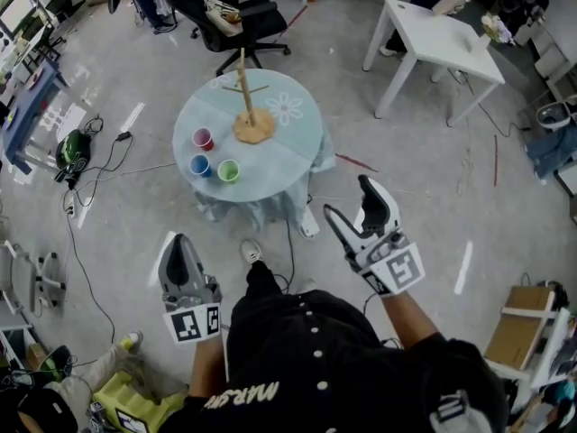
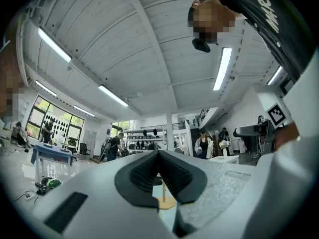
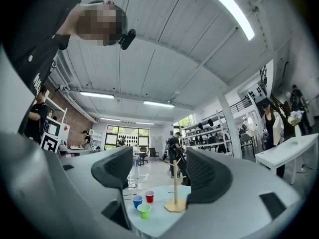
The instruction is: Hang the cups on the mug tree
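Note:
A round table (image 1: 297, 138) with a pale blue cloth stands ahead of me. On it is a wooden mug tree (image 1: 249, 106), bare of cups. Left of the tree stand a red cup (image 1: 204, 139), a blue cup (image 1: 200, 165) and a green cup (image 1: 228, 170). My left gripper (image 1: 181, 244) is held low and short of the table, shut, with nothing in it. My right gripper (image 1: 350, 198) is open and empty, also short of the table. The right gripper view looks between the open jaws at the blue cup (image 3: 137, 201), red cup (image 3: 149, 196), green cup (image 3: 144, 211) and mug tree (image 3: 175, 190). The left gripper (image 2: 158, 157) shows closed pads.
A black office chair (image 1: 230, 16) stands behind the round table and a white table (image 1: 442, 39) at the back right. Cables and a green device (image 1: 72, 149) lie on the floor at left. A wooden stand (image 1: 523, 332) is at right. People move in the background.

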`<move>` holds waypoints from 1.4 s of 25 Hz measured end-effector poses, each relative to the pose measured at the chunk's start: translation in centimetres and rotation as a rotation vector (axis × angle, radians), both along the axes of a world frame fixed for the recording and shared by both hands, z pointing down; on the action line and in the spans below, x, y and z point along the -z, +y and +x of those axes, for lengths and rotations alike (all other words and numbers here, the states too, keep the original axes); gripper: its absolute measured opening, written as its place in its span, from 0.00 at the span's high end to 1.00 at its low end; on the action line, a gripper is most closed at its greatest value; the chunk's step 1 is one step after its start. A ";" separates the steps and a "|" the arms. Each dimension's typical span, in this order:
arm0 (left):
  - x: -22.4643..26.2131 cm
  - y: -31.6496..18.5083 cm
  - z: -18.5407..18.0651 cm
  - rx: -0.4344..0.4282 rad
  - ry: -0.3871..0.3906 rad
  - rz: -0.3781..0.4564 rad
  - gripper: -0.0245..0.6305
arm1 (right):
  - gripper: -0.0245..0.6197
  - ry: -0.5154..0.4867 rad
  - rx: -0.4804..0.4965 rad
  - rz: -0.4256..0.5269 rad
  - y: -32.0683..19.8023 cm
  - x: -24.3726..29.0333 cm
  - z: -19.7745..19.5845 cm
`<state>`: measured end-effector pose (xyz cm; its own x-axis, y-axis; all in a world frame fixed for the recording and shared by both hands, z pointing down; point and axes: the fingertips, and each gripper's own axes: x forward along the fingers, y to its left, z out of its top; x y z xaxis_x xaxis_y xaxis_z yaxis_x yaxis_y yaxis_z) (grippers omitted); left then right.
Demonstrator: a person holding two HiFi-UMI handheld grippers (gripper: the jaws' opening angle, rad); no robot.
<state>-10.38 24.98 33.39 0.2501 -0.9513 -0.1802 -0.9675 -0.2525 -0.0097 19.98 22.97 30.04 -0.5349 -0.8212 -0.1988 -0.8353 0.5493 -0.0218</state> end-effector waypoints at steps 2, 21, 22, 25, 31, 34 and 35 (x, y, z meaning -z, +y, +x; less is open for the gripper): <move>0.4 -1.7 -0.5 -0.003 -0.006 0.012 0.97 | 0.46 0.004 -0.005 0.003 -1.6 0.3 -0.7; 0.9 -19.0 -7.2 -0.070 0.020 0.026 0.97 | 0.44 0.049 -0.031 -0.021 -17.0 0.4 -9.1; 1.0 -19.9 -7.6 -0.077 0.019 0.025 0.97 | 0.44 0.053 -0.035 -0.025 -17.7 0.4 -9.6; 1.1 -22.7 -8.2 -0.105 0.018 0.022 0.97 | 0.45 0.058 -0.058 -0.036 -20.0 0.1 -10.4; 0.2 -27.7 -10.1 -0.165 0.018 -0.011 0.97 | 0.45 0.082 -0.093 -0.069 -23.9 -1.2 -13.0; -0.4 -29.3 -11.0 -0.193 0.018 -0.034 0.97 | 0.45 0.090 -0.098 -0.098 -25.1 -2.0 -14.4; -0.8 -29.9 -11.2 -0.201 0.018 -0.046 0.97 | 0.45 0.093 -0.097 -0.114 -25.5 -2.6 -14.7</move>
